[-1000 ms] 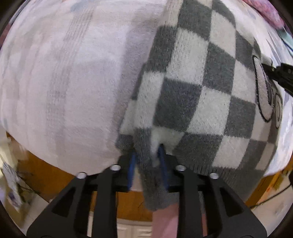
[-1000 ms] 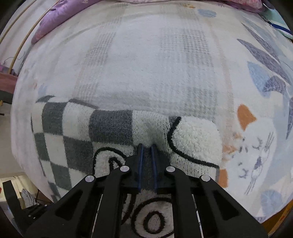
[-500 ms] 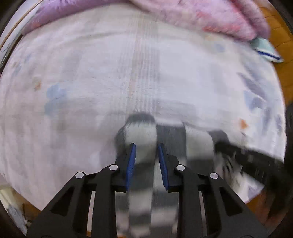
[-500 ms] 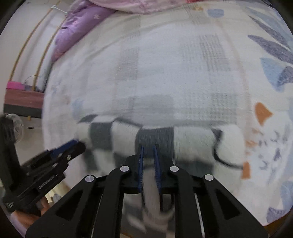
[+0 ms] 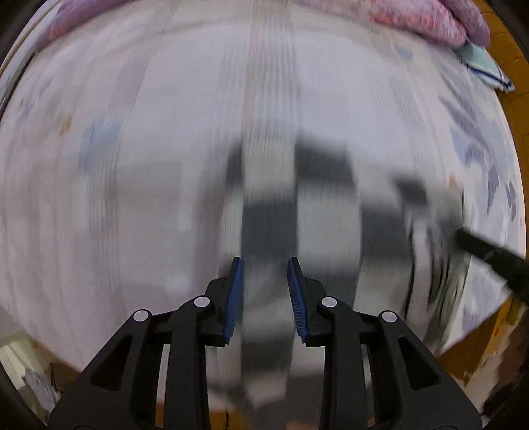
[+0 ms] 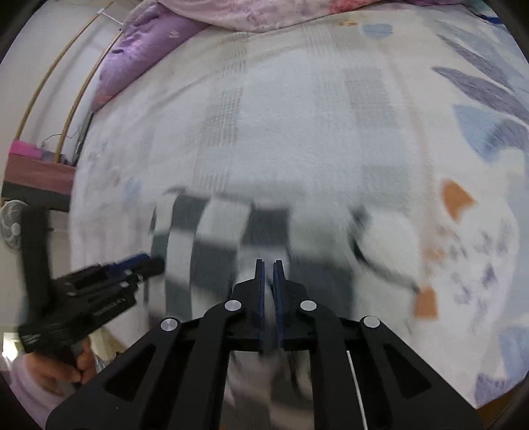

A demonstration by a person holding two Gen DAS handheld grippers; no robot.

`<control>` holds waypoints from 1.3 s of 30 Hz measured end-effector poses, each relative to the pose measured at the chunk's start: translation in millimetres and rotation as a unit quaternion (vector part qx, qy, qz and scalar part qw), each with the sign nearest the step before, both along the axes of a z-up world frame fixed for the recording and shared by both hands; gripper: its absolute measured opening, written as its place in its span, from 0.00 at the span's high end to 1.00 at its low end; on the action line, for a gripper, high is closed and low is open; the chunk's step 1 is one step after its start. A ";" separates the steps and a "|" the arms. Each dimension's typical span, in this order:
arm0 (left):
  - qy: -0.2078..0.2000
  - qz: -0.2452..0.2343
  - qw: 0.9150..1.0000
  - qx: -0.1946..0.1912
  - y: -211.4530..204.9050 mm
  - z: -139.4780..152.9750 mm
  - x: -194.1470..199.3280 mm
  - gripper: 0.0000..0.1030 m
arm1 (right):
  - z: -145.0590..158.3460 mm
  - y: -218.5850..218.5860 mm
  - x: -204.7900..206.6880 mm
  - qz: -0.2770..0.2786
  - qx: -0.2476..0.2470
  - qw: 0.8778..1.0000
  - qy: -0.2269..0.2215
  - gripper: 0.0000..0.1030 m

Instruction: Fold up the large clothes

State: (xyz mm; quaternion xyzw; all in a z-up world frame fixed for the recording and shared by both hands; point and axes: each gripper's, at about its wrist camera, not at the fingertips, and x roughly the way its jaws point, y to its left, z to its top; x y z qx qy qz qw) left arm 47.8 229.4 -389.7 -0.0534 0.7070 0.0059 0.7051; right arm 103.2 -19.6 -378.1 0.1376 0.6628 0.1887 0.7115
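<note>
A grey-and-white checkered fleece garment (image 5: pixel 317 205) with a black-outlined white patch lies on the bed, blurred by motion. It also shows in the right wrist view (image 6: pixel 224 231). My left gripper (image 5: pixel 265 264) is shut on a fold of its edge, with cloth hanging below the blue pads. My right gripper (image 6: pixel 268 264) is shut on another part of the same edge. The left gripper appears at the left of the right wrist view (image 6: pixel 145 264), and the right gripper's tip (image 5: pixel 476 244) at the right of the left wrist view.
The bed has a pale patterned cover (image 6: pixel 297 115) with blue leaf and orange prints. A pink quilt (image 5: pixel 423 20) and a purple pillow (image 6: pixel 145 56) lie at its far end. A wooden bed frame (image 5: pixel 496 337) shows at the right, a fan (image 6: pixel 11 225) at the left.
Both grippers have lifted and carried the garment's edge forward over the bed; the views have swung from looking down at the cloth to looking along the bed. Both stay shut on it.
</note>
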 end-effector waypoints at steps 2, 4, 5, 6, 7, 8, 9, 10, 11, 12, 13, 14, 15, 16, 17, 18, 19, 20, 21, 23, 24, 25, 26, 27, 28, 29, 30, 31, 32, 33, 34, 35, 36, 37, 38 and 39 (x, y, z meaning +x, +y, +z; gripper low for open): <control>0.026 0.012 1.000 -0.005 0.9 -10.3 -27.9 0.67 | -17.1 -9.2 -21.0 0.007 -0.012 0.999 0.037 0.91; 0.034 0.025 0.999 -0.016 4.1 -26.9 -56.1 0.62 | -45.2 -23.5 -47.8 -0.008 0.011 0.999 0.047 0.94; 0.038 0.030 0.999 -0.019 5.2 -30.8 -62.5 0.62 | -53.2 -28.8 -54.7 -0.030 0.019 0.996 0.086 0.96; 0.052 0.036 0.998 -0.011 5.0 -28.7 -68.6 0.61 | -55.0 -33.5 -61.2 -0.058 0.028 0.990 0.125 0.94; 0.067 0.036 0.997 0.009 3.4 -22.5 -73.6 0.58 | -55.4 -35.5 -70.9 -0.079 0.042 0.983 0.161 0.92; 0.073 0.033 0.997 0.018 1.8 -18.4 -78.6 0.57 | -56.6 -34.0 -83.4 -0.086 0.058 0.977 0.186 0.90; 0.073 0.024 0.997 0.019 -0.7 -15.3 -87.6 0.57 | -61.6 -27.7 -100.5 -0.069 0.052 0.976 0.200 0.86; 0.072 0.014 0.997 0.024 -2.7 -19.1 -96.2 0.57 | -72.3 -19.8 -116.0 -0.043 0.019 0.979 0.197 0.84; 0.078 0.004 0.996 0.037 -3.9 -28.6 -104.2 0.55 | -89.3 -12.3 -129.4 -0.023 -0.001 0.983 0.185 0.85; 0.087 0.002 0.995 0.044 -3.1 -42.3 -110.7 0.51 | -100.8 -8.1 -135.8 -0.014 -0.003 0.985 0.174 0.84; 0.090 0.018 0.995 0.038 0.1 -48.4 -112.7 0.51 | -105.8 -6.2 -138.4 -0.011 -0.006 0.986 0.166 0.85; 0.091 0.040 0.995 0.029 4.0 -48.9 -112.3 0.50 | -101.3 -5.8 -135.3 -0.012 -0.011 0.985 0.174 0.85; 0.086 0.062 0.994 0.019 8.0 -43.0 -110.5 0.50 | -95.6 -5.8 -132.5 -0.013 -0.014 0.983 0.180 0.84; 0.076 0.072 0.994 0.011 9.9 -35.0 -109.0 0.49 | -85.7 -6.8 -128.6 -0.010 -0.010 0.984 0.179 0.84; 0.069 0.073 0.995 0.010 10.2 -29.6 -108.0 0.47 | -73.4 -8.7 -124.2 -0.005 -0.002 0.986 0.164 0.78; 0.062 0.067 0.996 0.018 9.5 -22.5 -107.0 0.41 | -63.7 -9.4 -120.3 -0.002 0.002 0.989 0.147 0.60; 0.058 0.062 0.996 0.025 8.6 -17.7 -105.4 0.40 | -49.4 -13.1 -115.9 -0.002 0.006 0.992 0.122 0.48; 0.054 0.060 0.996 0.028 8.1 -14.3 -103.9 0.40 | -35.0 -17.5 -111.0 -0.005 0.001 0.995 0.095 0.26; 0.047 0.062 0.997 0.029 8.4 -8.7 -100.8 0.38 | -25.1 -21.6 -106.9 -0.009 -0.004 0.997 0.076 0.16; 0.041 0.068 0.996 0.029 9.1 -3.4 -95.6 0.34 | -8.9 -29.5 -100.1 -0.014 -0.004 0.999 0.047 0.15; 0.034 0.067 0.997 0.031 8.1 1.3 -94.5 0.34 | -3.2 -34.8 -94.5 -0.017 0.000 0.999 0.037 0.13; 0.028 0.064 0.997 0.033 7.7 6.1 -94.8 0.33 | -0.3 -41.1 -90.4 -0.021 0.007 0.999 0.028 0.11; 0.022 0.061 0.997 0.036 4.9 7.9 -90.6 0.33 | 0.3 -48.6 -88.2 -0.028 0.013 0.999 0.017 0.09; 0.016 0.055 0.998 0.039 3.0 10.2 -85.5 0.32 | -1.7 -46.5 -77.9 -0.034 0.012 0.999 0.011 0.09; 0.012 0.051 0.998 0.039 4.8 15.6 -88.0 0.32 | -0.6 -51.2 -74.7 -0.038 0.010 0.999 0.006 0.09; 0.010 0.047 0.998 0.037 3.6 17.5 -83.1 0.32 | 0.7 -53.4 -71.2 -0.040 0.009 0.999 0.003 0.09; 0.005 0.041 0.999 0.034 1.7 18.5 -78.4 0.31 | -1.2 -57.7 -68.6 -0.039 0.010 0.999 -0.002 0.08; 0.001 0.035 0.999 0.033 3.6 19.2 -73.3 0.31 | -2.9 -57.0 -65.9 -0.037 0.010 0.999 -0.008 0.08; -0.004 0.029 0.999 0.034 9.6 23.6 -77.1 0.31 | -1.5 -59.9 -61.9 -0.036 0.008 0.999 -0.014 0.08; -0.011 0.020 0.999 0.040 8.2 23.7 -69.3 0.29 | -3.6 -61.5 -59.9 -0.038 0.006 0.999 -0.020 0.08; -0.016 0.013 0.999 0.041 7.8 22.2 -62.3 0.29 | -5.1 -63.8 -57.1 -0.040 0.007 0.999 -0.020 0.08; -0.017 0.010 0.999 0.038 5.4 19.3 -54.8 0.29 | -10.6 -65.1 -51.3 -0.041 0.010 0.999 -0.016 0.08; -0.016 0.007 0.999 0.035 4.8 16.5 -47.6 0.29 | -16.6 -68.1 -42.1 -0.044 0.011 0.999 -0.012 0.08; -0.018 0.002 0.999 0.031 4.0 13.8 -40.5 0.29 | -22.4 -69.2 -37.7 -0.048 0.012 0.999 -0.009 0.08; -0.021 -0.002 0.999 0.027 4.6 7.6 -37.2 0.29 | -29.6 -69.3 -31.7 -0.051 0.018 0.999 -0.005 0.08; -0.023 -0.009 0.999 0.024 4.2 2.3 -31.1 0.27 | -34.6 -69.6 -29.2 -0.051 0.024 0.998 -0.002 0.08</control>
